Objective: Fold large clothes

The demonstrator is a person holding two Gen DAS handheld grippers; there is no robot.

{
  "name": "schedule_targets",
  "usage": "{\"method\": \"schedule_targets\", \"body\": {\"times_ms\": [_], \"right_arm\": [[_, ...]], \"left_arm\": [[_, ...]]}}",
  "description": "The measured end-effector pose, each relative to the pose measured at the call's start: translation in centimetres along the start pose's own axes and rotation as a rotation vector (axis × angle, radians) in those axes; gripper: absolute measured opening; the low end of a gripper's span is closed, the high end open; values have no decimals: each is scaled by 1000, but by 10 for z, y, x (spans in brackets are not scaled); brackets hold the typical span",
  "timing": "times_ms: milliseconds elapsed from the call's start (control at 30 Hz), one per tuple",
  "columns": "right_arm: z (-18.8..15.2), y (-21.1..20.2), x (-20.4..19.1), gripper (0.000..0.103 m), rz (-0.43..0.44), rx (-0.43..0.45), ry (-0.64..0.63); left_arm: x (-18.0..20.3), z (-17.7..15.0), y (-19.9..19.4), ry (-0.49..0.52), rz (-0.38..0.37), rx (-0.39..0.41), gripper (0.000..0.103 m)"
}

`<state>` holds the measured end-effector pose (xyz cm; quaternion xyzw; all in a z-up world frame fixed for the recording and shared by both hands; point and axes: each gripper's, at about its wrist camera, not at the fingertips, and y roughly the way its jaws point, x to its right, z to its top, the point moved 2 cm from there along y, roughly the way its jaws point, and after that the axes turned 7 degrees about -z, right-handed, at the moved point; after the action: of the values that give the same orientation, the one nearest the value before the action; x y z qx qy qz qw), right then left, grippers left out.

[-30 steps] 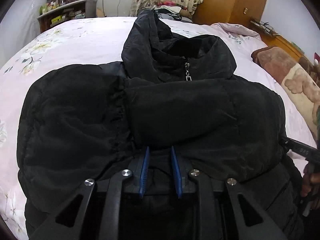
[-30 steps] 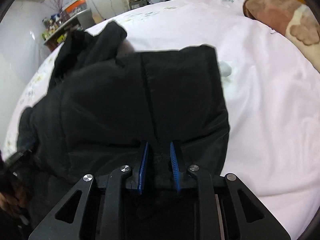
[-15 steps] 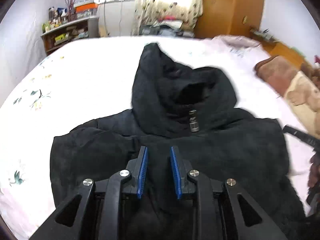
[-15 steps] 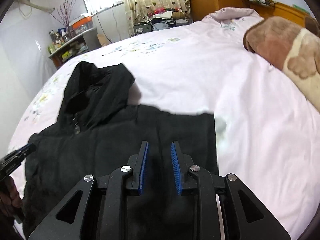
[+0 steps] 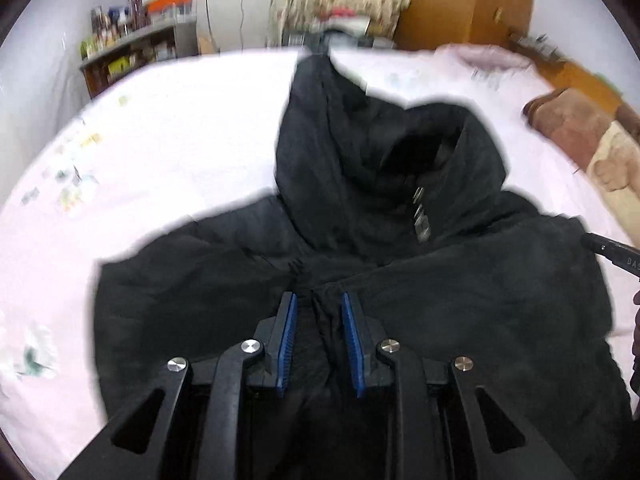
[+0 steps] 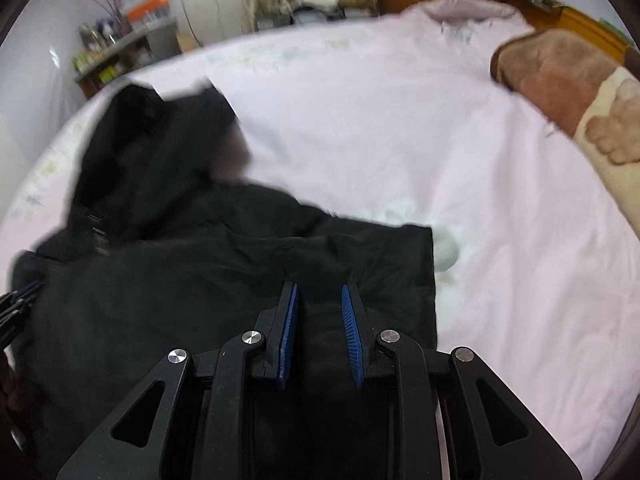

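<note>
A black hooded padded jacket [image 5: 460, 300] lies on the pink bed sheet [image 5: 180, 152], its hood [image 5: 360, 152] pointing away and a metal zip pull [image 5: 420, 220] at the collar. My left gripper [image 5: 319, 312] is shut on a bunched fold of the jacket's fabric, raised just short of the collar. At the right edge of this view, one of my right gripper's fingers [image 5: 608, 250] shows. In the right wrist view, my right gripper [image 6: 319, 300] is shut on the jacket [image 6: 160, 280] near its right edge, with the hood [image 6: 152, 144] to the far left.
A brown and cream plush blanket [image 6: 560, 88] lies on the bed's right side. White flower prints [image 6: 432, 240] mark the sheet [image 6: 400, 140] beside the jacket. Behind the bed stand a cluttered shelf [image 5: 128, 52], curtains and a wooden wardrobe [image 5: 460, 0].
Both grippers have risen with the fabric still held and carried it toward the collar. The crossed sleeves seen earlier are now covered, and more of the bed and room shows.
</note>
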<state>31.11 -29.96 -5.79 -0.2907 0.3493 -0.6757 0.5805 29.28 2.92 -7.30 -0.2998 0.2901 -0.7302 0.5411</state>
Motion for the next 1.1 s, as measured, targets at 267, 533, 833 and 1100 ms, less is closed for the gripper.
{"method": "schedule_targets", "body": {"times_ms": [267,533,833,1100], "right_arm": [[-38,-32,7,23,13,34,-29],[-45,-3,14,23,-6,-53,3],[-61,-34,-24,23,101,-22,-55],[-64,-6,-37,23,79,-85,-52]], "left_arm": [[-67,-31,-24,-72,143,11,26],[-67,-32,-14,-91,129,-22,26],[-74,-71,-41,-102,123,-27,26],[-74,-71,-34,-117,112,-48,26]]}}
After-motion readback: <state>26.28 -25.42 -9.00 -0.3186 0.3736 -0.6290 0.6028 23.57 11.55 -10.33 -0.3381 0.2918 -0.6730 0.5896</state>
